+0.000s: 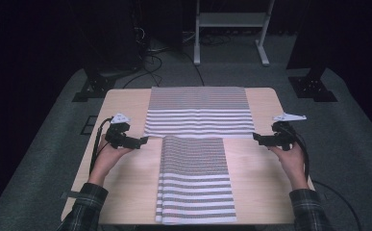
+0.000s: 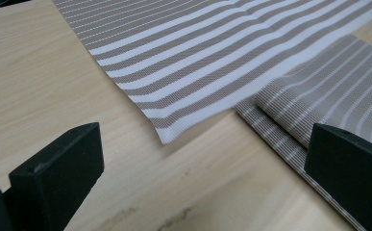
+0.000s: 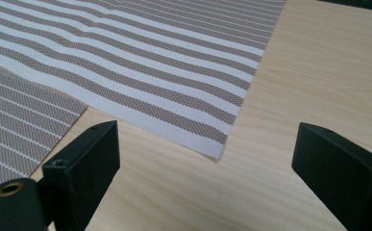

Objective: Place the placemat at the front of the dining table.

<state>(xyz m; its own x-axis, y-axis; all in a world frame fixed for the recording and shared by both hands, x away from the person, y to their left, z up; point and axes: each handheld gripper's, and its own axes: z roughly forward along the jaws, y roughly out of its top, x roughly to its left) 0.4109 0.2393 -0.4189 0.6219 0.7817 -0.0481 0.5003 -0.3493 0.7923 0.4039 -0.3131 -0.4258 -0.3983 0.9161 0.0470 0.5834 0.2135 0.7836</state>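
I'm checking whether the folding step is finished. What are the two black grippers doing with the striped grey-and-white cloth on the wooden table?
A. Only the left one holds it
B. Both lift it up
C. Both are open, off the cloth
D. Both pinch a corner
C: the left gripper and right gripper stand open beside the striped grey-and-white cloth, which lies flat on the wooden table, with bare wood between the jaws.

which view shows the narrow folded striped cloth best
The high view: the narrow folded cloth shows whole, running to the table's near edge. The left gripper view catches its folded far end; the right gripper view a corner.
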